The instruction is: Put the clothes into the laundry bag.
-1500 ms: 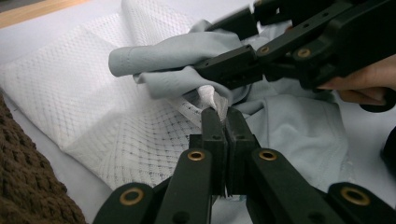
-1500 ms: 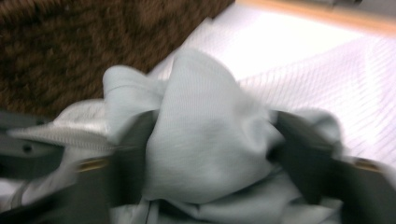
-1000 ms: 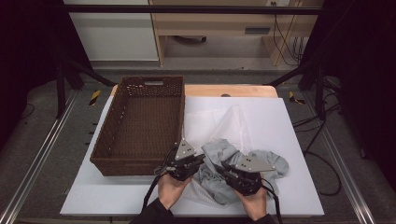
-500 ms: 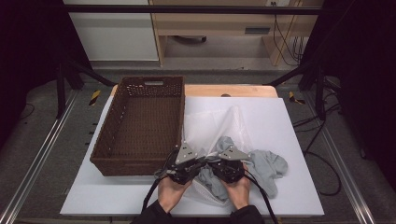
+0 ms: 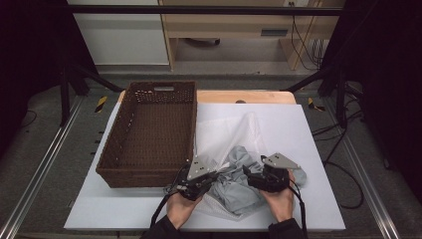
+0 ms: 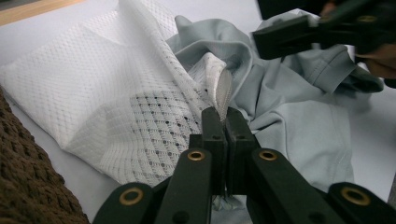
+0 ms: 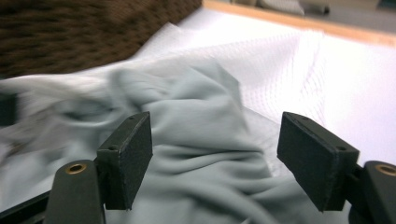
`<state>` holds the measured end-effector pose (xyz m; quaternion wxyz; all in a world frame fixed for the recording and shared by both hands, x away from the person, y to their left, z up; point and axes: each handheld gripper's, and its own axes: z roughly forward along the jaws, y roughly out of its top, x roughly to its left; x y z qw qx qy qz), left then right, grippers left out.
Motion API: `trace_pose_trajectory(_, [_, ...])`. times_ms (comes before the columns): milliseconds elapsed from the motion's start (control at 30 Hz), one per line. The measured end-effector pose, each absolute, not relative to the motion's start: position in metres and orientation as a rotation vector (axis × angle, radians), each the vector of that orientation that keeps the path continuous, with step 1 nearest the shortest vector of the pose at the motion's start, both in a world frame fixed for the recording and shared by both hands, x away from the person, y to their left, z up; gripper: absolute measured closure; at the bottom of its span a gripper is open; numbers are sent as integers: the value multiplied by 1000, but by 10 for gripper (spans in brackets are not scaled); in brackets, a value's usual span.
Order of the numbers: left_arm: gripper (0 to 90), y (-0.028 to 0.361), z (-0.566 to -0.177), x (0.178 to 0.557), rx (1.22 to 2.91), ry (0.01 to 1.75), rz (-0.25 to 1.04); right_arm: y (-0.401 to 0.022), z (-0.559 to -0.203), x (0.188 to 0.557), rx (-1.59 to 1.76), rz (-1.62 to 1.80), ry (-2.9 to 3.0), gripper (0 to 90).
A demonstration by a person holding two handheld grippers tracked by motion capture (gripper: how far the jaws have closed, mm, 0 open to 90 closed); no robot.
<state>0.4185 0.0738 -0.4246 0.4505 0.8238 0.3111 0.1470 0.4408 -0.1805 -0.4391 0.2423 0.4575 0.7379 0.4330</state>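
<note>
Two grippers share this: the left gripper [image 6: 223,122] is clamped on the rim of the white mesh bag [image 6: 116,98], so it should hold that mouth lifted while the right gripper [image 7: 215,158], jaws just opened with nothing pinched, takes a fresh bite. Grey garment [image 5: 239,186] lies near the front, right of the basket [image 5: 149,132], directly under the right jaws and partly in the bag.

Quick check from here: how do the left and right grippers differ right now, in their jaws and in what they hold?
The left gripper has its jaws shut on the edge of the white mesh bag; the right gripper has its jaws apart, having just been opening, with nothing pinched. The left one sits by the basket, the right one out over the grey shirt. Both sit low over the cloth pile.
</note>
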Motion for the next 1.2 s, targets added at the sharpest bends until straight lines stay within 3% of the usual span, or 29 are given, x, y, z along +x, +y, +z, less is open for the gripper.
trace_pose_trajectory(100, [882, 75, -427, 421, 2037, 778, 367, -174, -450, 456, 1292, 1213, 2070, 330])
trace_pose_trajectory(133, [882, 75, -428, 421, 2034, 779, 367, -172, -452, 459, 1305, 1220, 2087, 391])
trace_pose_trajectory(233, [882, 75, -429, 422, 2036, 780, 367, -173, -452, 460, 1323, 1266, 2151, 739])
trace_pose_trajectory(267, [882, 75, -429, 422, 2036, 780, 367, -173, -452, 460, 1323, 1266, 2151, 739])
trace_pose_trajectory(300, [882, 75, -429, 423, 2033, 783, 365, -175, -450, 457, 1314, 1252, 2162, 826])
trace_pose_trajectory(333, [882, 76, -429, 424, 2030, 787, 362, -179, -444, 450, 1284, 1273, 2178, 852])
trace_pose_trajectory(533, [882, 80, -426, 426, 1993, 806, 336, -181, -428, 420, 1124, 1390, 2207, 859])
trace_pose_trajectory(733, [882, 83, -413, 423, 1941, 792, 324, -155, -431, 393, 954, 1427, 2303, 859])
trace_pose_trajectory(967, [884, 77, -400, 411, 1915, 727, 320, -119, -460, 424, 1029, 1265, 2288, 856])
trace_pose_trajectory(1200, [884, 72, -415, 411, 1987, 731, 331, -111, -472, 446, 1139, 1119, 2170, 812])
